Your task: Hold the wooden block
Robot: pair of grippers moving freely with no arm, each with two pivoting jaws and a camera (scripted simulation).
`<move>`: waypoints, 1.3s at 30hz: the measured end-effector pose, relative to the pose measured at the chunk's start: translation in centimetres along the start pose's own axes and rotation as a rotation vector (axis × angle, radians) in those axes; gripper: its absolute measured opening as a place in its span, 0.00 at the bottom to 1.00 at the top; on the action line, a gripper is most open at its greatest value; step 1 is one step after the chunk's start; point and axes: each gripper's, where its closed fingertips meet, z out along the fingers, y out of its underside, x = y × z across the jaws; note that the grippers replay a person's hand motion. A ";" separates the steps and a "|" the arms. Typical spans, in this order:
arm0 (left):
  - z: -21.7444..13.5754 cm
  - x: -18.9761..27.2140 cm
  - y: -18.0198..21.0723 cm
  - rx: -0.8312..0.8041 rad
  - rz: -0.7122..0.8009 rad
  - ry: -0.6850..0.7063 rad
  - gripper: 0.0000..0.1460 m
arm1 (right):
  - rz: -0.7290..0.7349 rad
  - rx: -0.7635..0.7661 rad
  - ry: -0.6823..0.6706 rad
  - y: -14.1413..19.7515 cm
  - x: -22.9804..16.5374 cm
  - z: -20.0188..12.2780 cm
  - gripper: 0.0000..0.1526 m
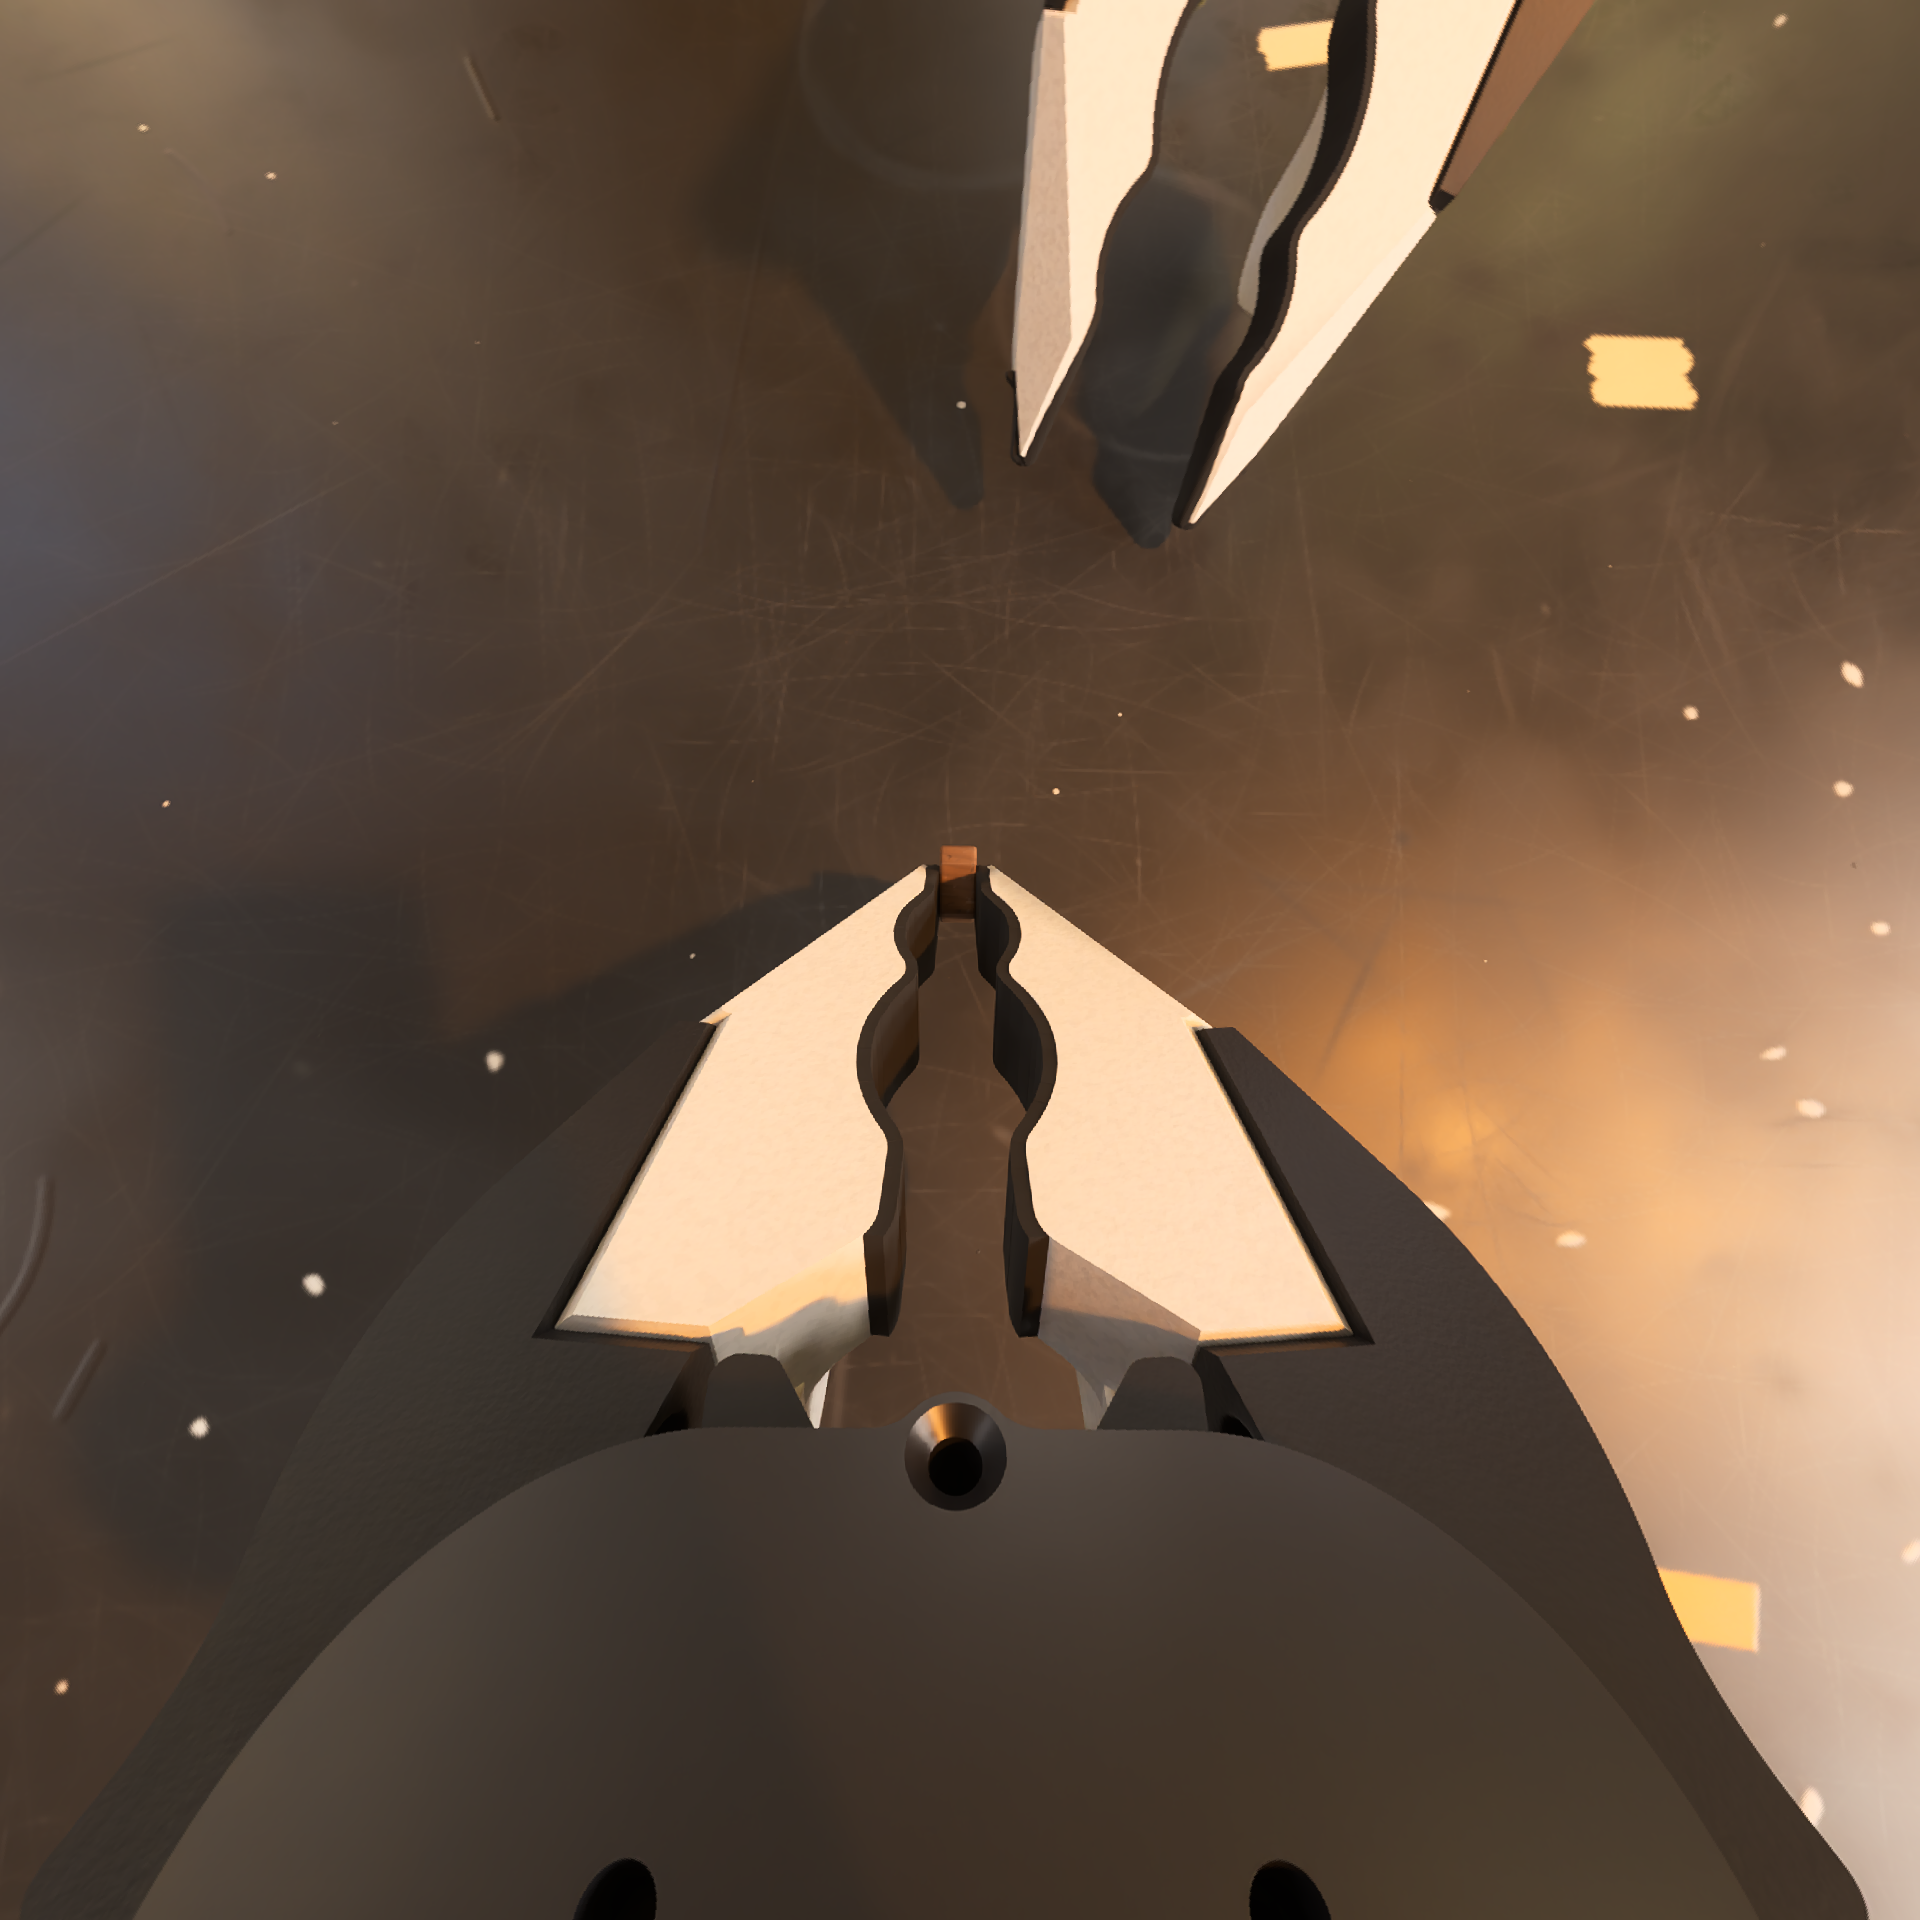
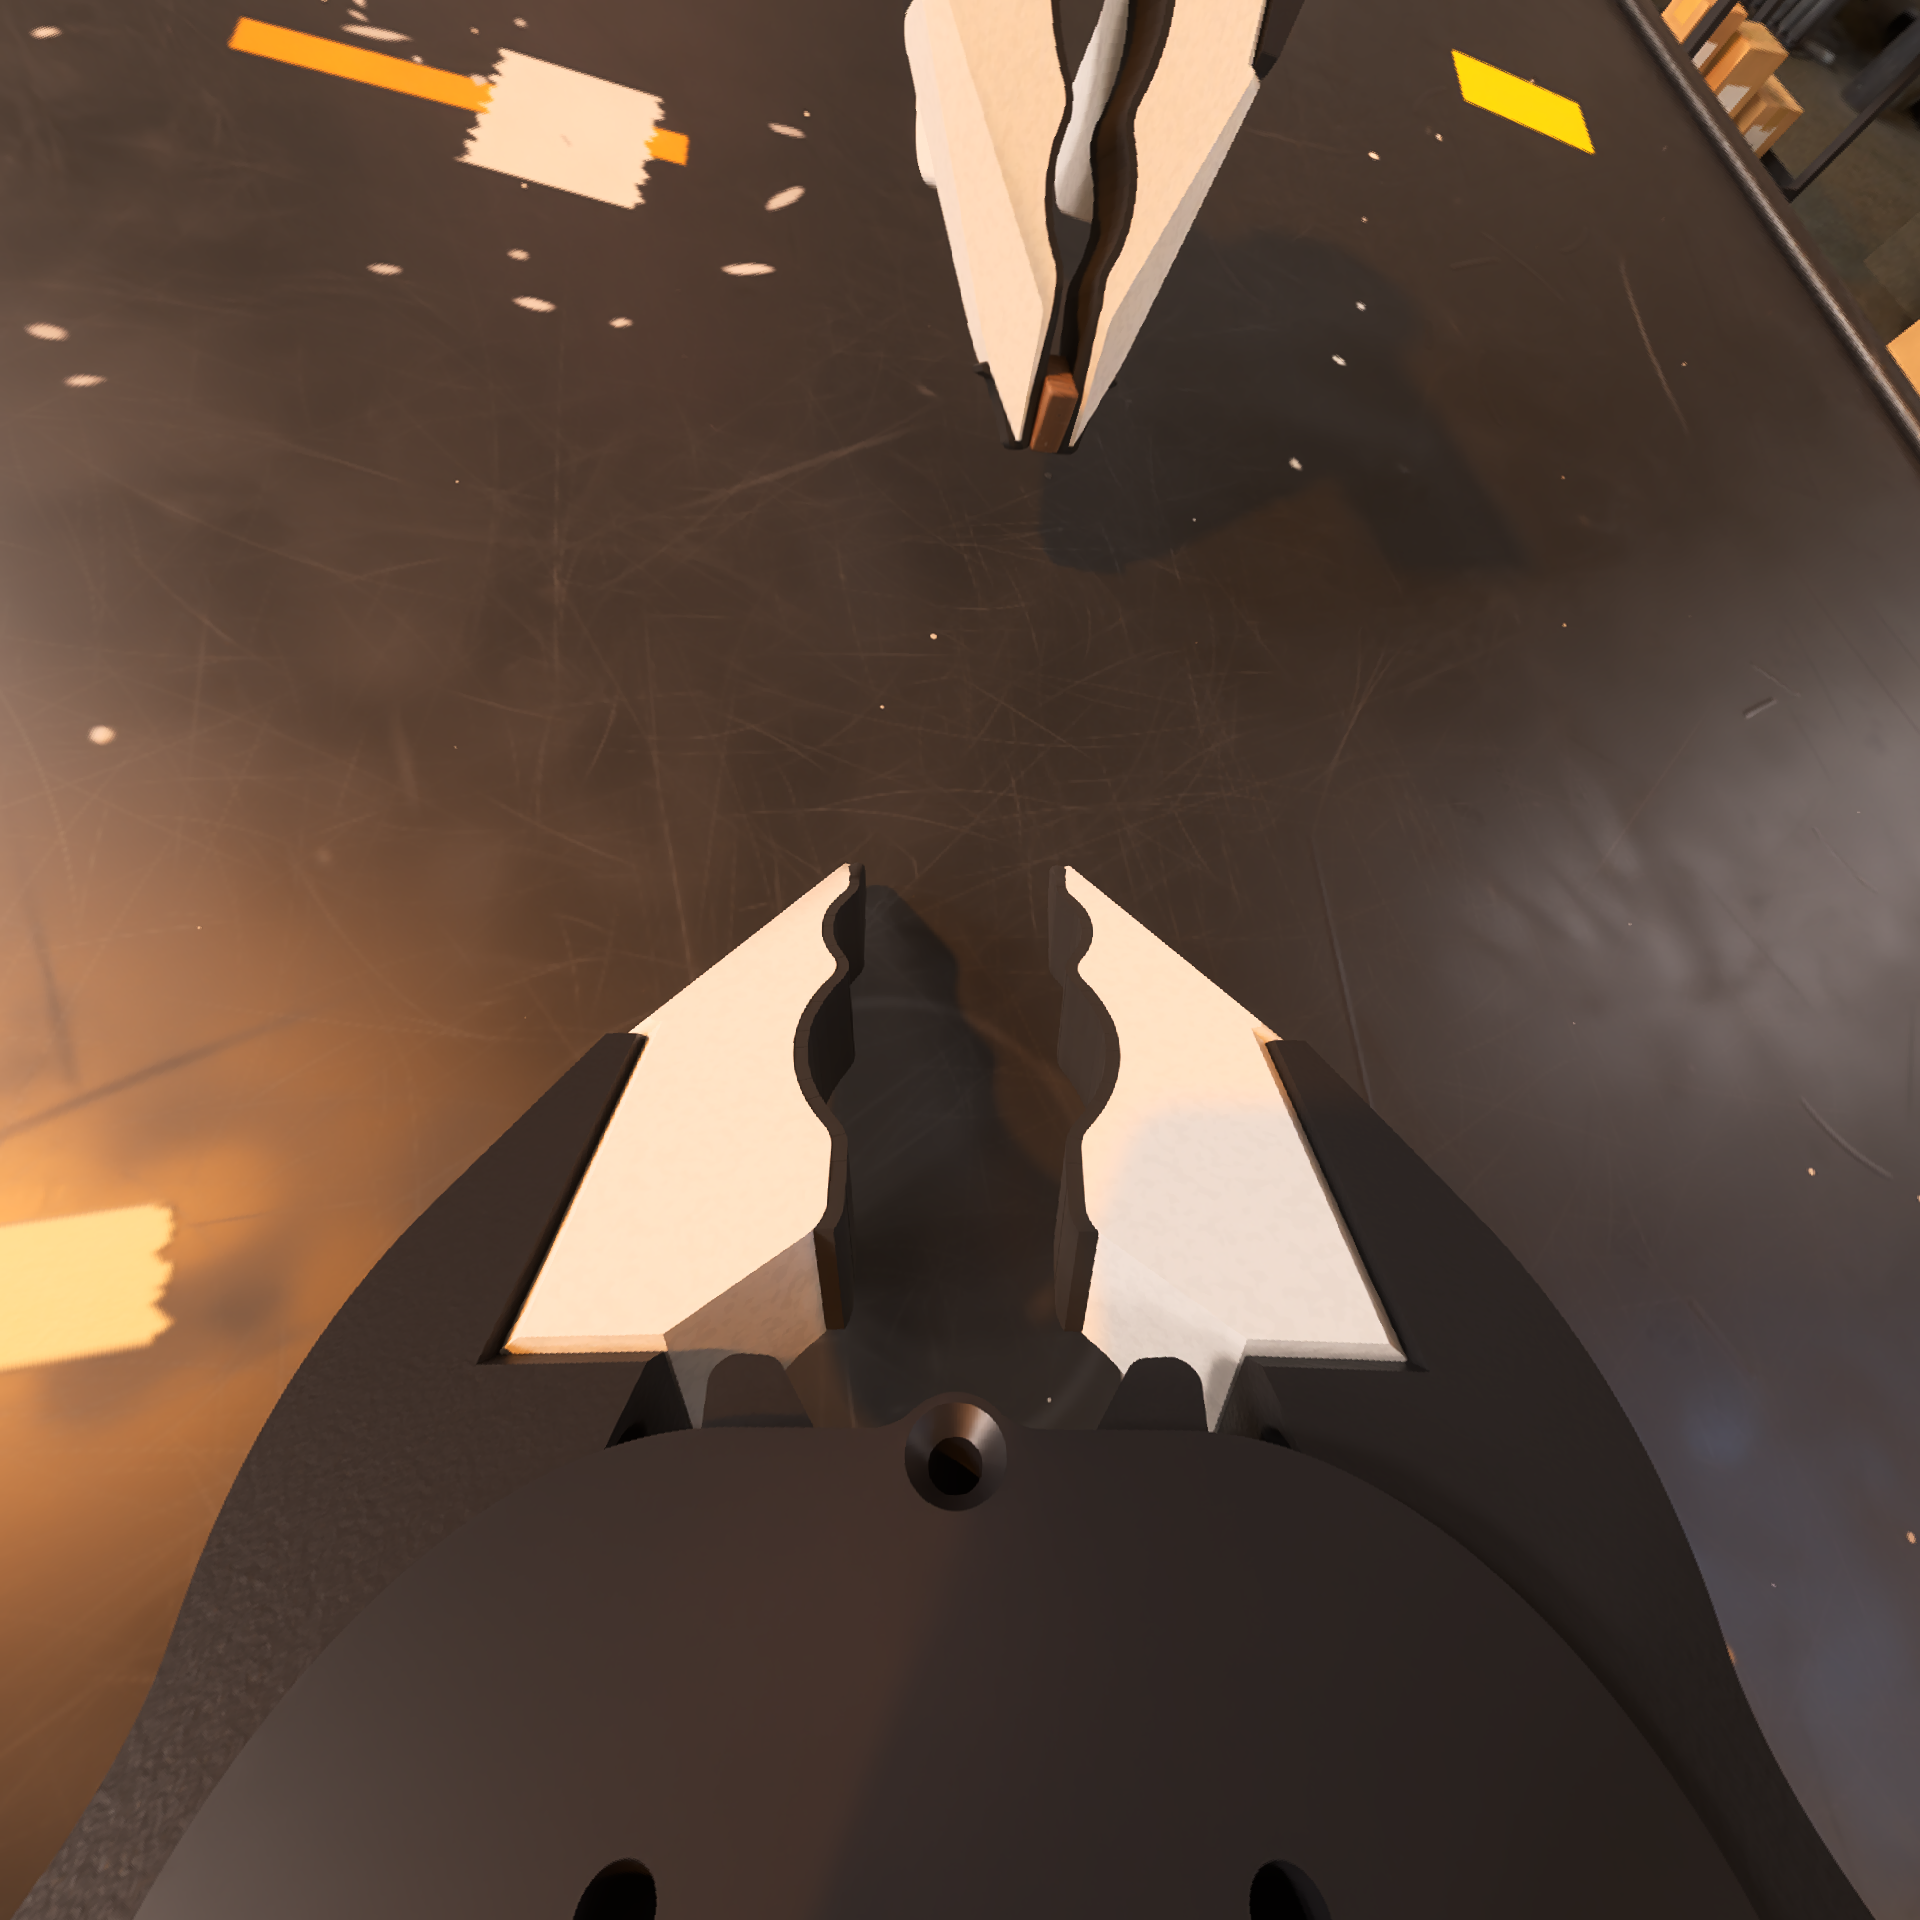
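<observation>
The left gripper point(image 1: 958, 883) is clenched on the wooden block point(image 1: 958, 860), a small brown piece pinched right at the tips of its 2 fingers. In the left wrist view only the far end of the block shows past the fingertips; the rest is hidden between the pale finger pads. The right wrist view shows this same gripper point(image 2: 1047, 436) from the other side, at the top of the picture, with the block point(image 2: 1058, 400) as a narrow brown strip between the tips. There the upper part of the fingers is cut off by the picture edge. The tips are close to the dark table point(image 2: 727, 623), but I cannot tell if the block touches the surface or is just above it.

The right gripper point(image 2: 958, 883) is released: its 2 fingers stand apart, and between them only the scratched table and shadow are seen. In the left wrist view it appears far off at the top point(image 1: 1107, 488), pointing down toward the table, its body cut off. The 2 grippers face each other and are well apart.

On the table are pale tape pieces point(image 2: 566, 130), an orange strip point(image 2: 353, 62) partly under one piece, a yellow patch point(image 2: 1522, 99) and many small white specks. At the top right corner of the right wrist view, beyond the table edge, some brown boxes point(image 2: 1745, 62) are small and hard to make out.
</observation>
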 end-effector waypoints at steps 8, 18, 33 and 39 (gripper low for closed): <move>0.6 1.0 -0.3 -0.013 0.033 0.039 0.04 | 0.001 -0.001 -0.001 0.0 0.0 0.0 0.23; 0.5 1.1 -0.5 -0.001 0.042 0.044 0.04 | 0.000 -0.002 -0.002 0.0 0.0 0.0 0.23; -0.1 -0.9 -2.3 0.135 -0.143 0.015 0.04 | 0.056 0.036 0.126 -0.3 2.6 -1.1 0.22; 0.4 -1.0 -2.5 0.130 -0.151 0.010 0.04 | 0.350 0.150 0.342 0.7 8.5 -4.6 0.21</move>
